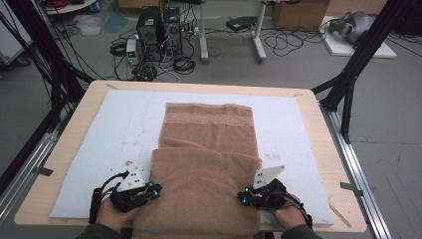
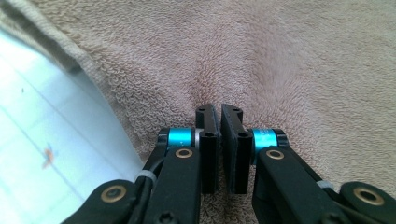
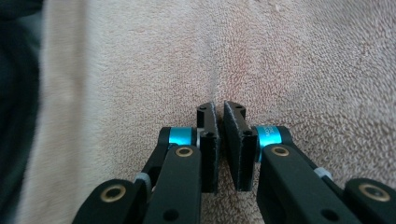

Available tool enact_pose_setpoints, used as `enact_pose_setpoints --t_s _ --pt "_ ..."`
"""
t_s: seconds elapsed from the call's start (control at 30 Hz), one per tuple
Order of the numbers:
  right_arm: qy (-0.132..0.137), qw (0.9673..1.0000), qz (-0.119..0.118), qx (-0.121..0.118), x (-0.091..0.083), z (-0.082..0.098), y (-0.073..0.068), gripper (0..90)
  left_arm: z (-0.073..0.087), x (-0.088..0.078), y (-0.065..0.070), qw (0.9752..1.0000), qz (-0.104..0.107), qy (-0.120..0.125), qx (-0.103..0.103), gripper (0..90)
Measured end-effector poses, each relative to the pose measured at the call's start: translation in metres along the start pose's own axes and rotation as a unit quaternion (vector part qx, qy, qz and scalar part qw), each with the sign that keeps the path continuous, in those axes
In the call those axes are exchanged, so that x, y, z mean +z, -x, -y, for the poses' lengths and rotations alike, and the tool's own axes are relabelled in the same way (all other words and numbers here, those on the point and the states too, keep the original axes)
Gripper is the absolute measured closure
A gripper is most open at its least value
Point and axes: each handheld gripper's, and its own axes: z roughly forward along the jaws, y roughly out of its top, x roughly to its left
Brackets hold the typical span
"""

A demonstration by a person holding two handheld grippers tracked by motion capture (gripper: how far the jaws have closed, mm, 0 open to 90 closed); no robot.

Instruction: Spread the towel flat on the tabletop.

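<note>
Left gripper view first: my left gripper [image 2: 220, 109] has its jaws pressed together, pinching a pucker of the brown towel [image 2: 261, 56] at their tips. My right gripper [image 3: 220, 109] is clamped on the same towel's other edge (a crease runs up from its tips). Beyond both, the towel lies half folded on the white mat [image 1: 99, 149], its patterned band at the far end.

Grey floor [image 1: 298, 64] – cables, computer towers [image 1: 159, 32]

black claws [image 2: 219, 116], blue collars, brass screws
</note>
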Motion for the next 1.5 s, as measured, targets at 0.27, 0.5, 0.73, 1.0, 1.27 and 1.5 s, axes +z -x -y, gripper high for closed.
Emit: enact_pose_setpoints --t_s 0.27,0.5,0.73,1.0,1.27,1.5 --pt "0.025 0.9993 0.009 -0.027 -0.020 -0.005 -0.019 76.2 -0.005 -0.024 0.016 0.9988 0.037 0.030 0.012 64.9" --pt "0.003 0.9994 0.033 0.004 -0.006 -0.006 0.013 67.8 -0.013 0.008 -0.004 0.9996 0.018 -0.017 0.016 65.2" --pt "-0.007 0.9996 0.028 0.000 0.001 -0.003 0.014 83.7 -0.002 0.007 0.005 0.9996 0.012 0.003 0.027 86.0" --pt "-0.011 0.9998 0.007 -0.013 -0.001 -0.002 -0.001 84.7 0.011 -0.015 0.020 0.9991 0.036 0.002 0.021 86.2" --pt "-0.004 0.9993 0.005 -0.036 -0.006 -0.015 -0.018 68.9 0.003 -0.018 0.016 0.9994 0.024 0.010 0.022 62.8" --pt "-0.020 0.9991 -0.013 -0.034 0.010 -0.010 -0.015 81.8 0.011 -0.006 0.018 0.9996 0.017 0.013 0.019 86.1"
